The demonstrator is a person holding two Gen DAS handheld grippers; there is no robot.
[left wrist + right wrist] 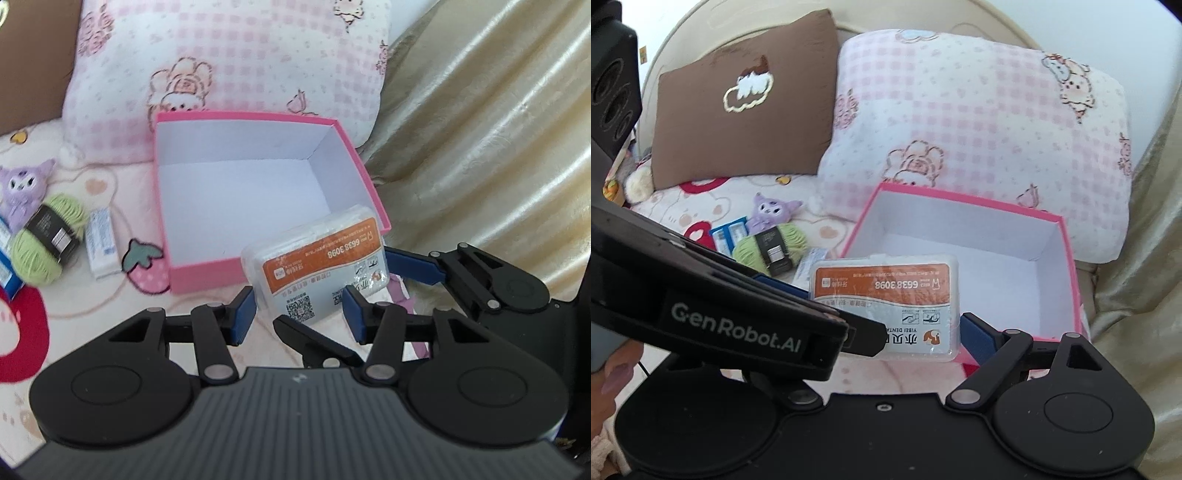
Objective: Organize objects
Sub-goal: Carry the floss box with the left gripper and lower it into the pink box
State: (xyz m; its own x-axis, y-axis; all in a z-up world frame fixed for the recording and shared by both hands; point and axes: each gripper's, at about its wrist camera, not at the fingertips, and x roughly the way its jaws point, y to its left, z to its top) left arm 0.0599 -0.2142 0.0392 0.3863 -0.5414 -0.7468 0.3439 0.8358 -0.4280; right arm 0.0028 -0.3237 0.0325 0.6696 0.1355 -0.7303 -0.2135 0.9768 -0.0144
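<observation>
A clear plastic packet [314, 266] with an orange and white label hangs over the near right corner of an open pink box [199, 273], white inside and with nothing in it. My left gripper [299, 315] is shut on the packet's near edge, blue pads [245, 314] on both sides. My right gripper [886, 328] comes in from the right and is shut on the packet [886, 295] across its length. Its right pad [977, 334] touches the packet's end. Its left finger is hidden behind the left gripper's finger [864, 338].
Left of the box on the patterned bed lie a green yarn ball [48, 243], a purple plush [22, 192], a white tube [103, 240] and a blue carton [729, 234]. A pink pillow [221, 55] and brown pillow [738, 99] stand behind. Gold fabric [498, 129] hangs at right.
</observation>
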